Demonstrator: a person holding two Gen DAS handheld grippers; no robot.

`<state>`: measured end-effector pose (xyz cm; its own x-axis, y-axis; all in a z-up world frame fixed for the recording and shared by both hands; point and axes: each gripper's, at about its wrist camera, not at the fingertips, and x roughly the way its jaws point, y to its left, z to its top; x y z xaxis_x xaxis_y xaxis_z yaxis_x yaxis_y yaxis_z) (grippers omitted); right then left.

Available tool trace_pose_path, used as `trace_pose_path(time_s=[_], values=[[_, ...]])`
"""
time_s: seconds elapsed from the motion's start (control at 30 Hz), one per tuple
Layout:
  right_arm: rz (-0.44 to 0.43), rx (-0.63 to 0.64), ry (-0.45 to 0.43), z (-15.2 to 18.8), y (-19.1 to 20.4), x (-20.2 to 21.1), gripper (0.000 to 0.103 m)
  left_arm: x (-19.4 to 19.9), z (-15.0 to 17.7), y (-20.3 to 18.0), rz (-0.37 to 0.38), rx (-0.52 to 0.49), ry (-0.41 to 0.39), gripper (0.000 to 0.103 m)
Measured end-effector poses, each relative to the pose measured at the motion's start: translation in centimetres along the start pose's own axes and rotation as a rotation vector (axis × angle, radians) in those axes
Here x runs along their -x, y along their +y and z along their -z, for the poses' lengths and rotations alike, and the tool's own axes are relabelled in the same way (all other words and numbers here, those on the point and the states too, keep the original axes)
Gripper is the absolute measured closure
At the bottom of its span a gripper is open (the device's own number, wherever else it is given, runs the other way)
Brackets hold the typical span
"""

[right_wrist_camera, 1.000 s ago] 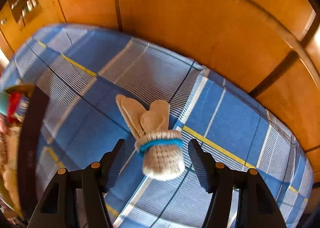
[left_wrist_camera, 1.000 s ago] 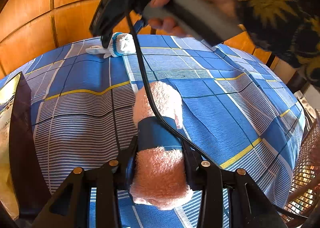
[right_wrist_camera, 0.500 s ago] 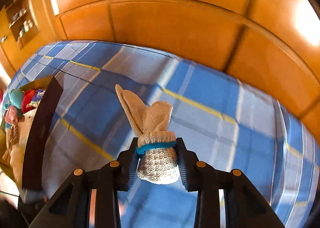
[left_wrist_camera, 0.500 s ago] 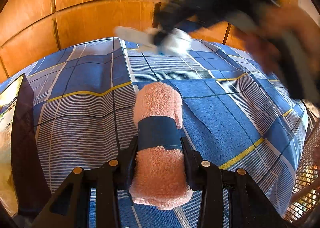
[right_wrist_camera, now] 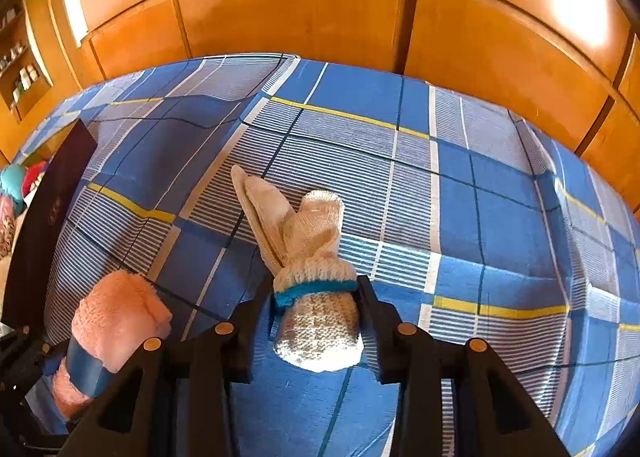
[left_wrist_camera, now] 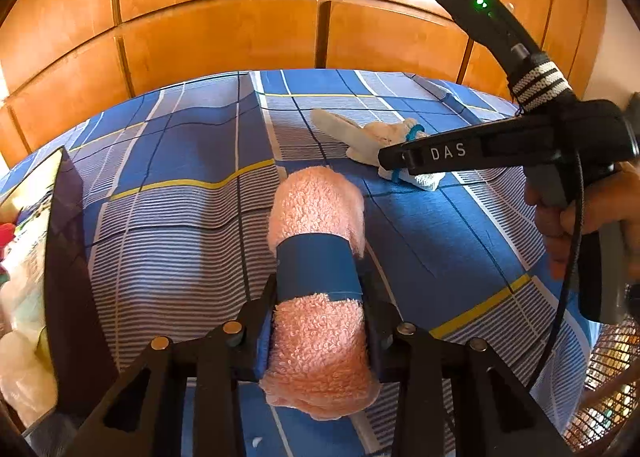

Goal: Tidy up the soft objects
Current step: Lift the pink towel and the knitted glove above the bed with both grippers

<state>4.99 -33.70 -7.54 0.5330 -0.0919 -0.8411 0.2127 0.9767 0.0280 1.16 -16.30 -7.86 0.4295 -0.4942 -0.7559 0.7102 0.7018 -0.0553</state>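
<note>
The left gripper (left_wrist_camera: 320,321) is clamped on a rolled pink towel (left_wrist_camera: 318,297) with a blue band. The roll's long side points straight ahead, away from the gripper, over the blue checked bed cover (left_wrist_camera: 180,217).

The right gripper (right_wrist_camera: 318,321) is squeezing a bundled cream sock pair (right_wrist_camera: 308,269) with a blue band. Its floppy ends point forward and a bit left.

A dark-walled box (right_wrist_camera: 44,225) with other soft things in it sits at the far left of both views. The left gripper is nearer to it. I think the towel should go left into the box first, and the socks have farther to go.
</note>
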Motion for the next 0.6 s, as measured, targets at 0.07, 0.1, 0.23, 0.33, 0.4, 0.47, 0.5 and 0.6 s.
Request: trace_pose_path(time_s=[0.07, 0.1, 0.23, 0.33, 0.4, 0.47, 0.5, 0.6], values=[[-0.014, -0.005, 0.012, -0.1, -0.2, -0.2, 0.060, 0.4, 0.1, -0.1, -0.008, -0.001, 0.004, 0.067], [-0.026, -0.012, 0.026, 0.0, -0.1, -0.8, 0.056, 0.5, 0.1, 0.0, -0.012, -0.001, 0.005, 0.067], [0.011, 0.011, 0.036, 0.4, 0.6, -1.5, 0.059, 1.8, -0.2, 0.3, -0.020, 0.018, -0.004, 0.067], [0.025, 0.026, 0.030, 0.4, 1.0, -1.5, 0.059, 2.8, -0.5, 0.5, -0.028, 0.032, -0.024, 0.067], [0.004, 0.002, 0.038, 0.3, 0.5, -1.6, 0.058, 3.7, -0.7, 0.7, -0.032, 0.037, -0.039, 0.067], [-0.012, -0.019, 0.044, 0.1, 0.3, -1.7, 0.056, 4.4, -0.9, 0.8, -0.039, 0.040, -0.051, 0.067], [-0.011, -0.019, 0.044, 0.2, 0.3, -1.6, 0.056, 4.7, -1.0, 0.9, -0.039, 0.043, -0.055, 0.067], [-0.010, -0.016, 0.044, 0.2, 0.5, -1.6, 0.056, 5.6, -1.0, 1.2, -0.045, 0.054, -0.069, 0.067]])
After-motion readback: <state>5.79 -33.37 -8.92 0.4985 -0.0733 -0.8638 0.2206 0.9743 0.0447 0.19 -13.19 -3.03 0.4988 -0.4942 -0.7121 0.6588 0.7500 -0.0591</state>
